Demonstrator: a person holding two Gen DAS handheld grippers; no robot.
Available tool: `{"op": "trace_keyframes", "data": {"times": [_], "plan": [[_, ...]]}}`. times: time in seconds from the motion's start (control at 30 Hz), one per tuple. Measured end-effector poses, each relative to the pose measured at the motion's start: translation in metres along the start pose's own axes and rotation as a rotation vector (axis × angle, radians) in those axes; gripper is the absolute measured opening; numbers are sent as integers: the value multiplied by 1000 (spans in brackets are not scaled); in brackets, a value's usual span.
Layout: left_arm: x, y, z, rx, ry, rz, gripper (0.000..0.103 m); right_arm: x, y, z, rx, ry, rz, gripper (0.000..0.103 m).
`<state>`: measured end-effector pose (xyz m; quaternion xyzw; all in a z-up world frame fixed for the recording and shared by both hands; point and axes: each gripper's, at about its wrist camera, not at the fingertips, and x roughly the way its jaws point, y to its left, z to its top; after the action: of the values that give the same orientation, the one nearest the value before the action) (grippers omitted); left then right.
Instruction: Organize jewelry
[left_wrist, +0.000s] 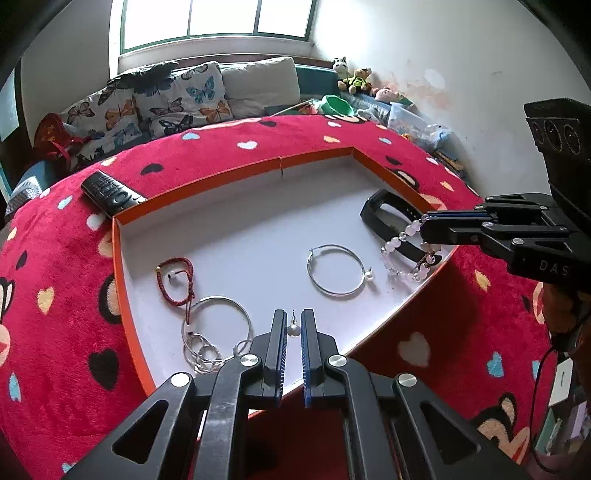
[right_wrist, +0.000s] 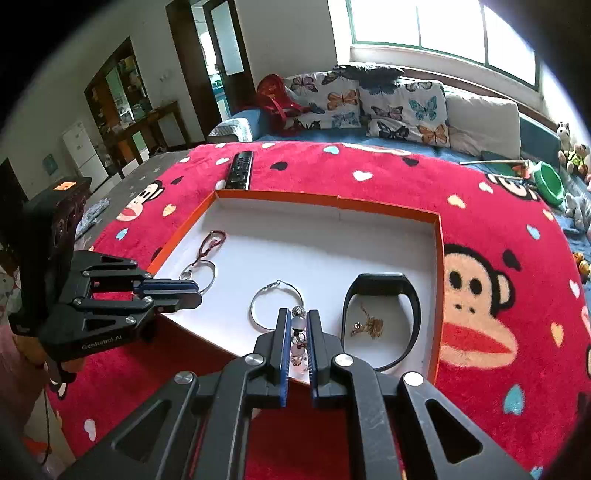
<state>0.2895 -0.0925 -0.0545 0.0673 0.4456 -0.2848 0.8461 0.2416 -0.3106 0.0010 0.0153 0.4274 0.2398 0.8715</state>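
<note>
Black left gripper (left_wrist: 294, 325), "GenRobot AI" | clamps pearl stud (left_wrist: 293, 329) | right gripper (right_wrist: 298, 325) clamps bead bracelet (left_wrist: 400, 243)

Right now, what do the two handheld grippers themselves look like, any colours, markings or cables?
Both are matte black plastic tools with angular linkage arms that have triangular cut-outs and round silver pivot screws. The left gripper has blue-lined jaws, white "GenRobot AI" lettering and an orange sticker on its boxy camera housing. The right gripper also has blue-lined jaws, shows letters "DAS", and a thin dark cable hangs beneath it.
</note>
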Motion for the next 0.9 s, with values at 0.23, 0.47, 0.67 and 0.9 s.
{"op": "trace_keyframes", "data": {"times": [0.23,0.47,0.67,0.9], "plan": [[5,-1,0,-2,12,15,7,2,-1,-4,0,16,-6,10],[4,-1,0,-3,21,17,9,3,-4,-3,15,18,-5,10],[-4,1,-1,-20,16,21,21,2,-1,-1,11,13,-3,12],[-30,-1,-5,-34,-55,63,58,-7,3,-4,7,-9,-18,37]]}}
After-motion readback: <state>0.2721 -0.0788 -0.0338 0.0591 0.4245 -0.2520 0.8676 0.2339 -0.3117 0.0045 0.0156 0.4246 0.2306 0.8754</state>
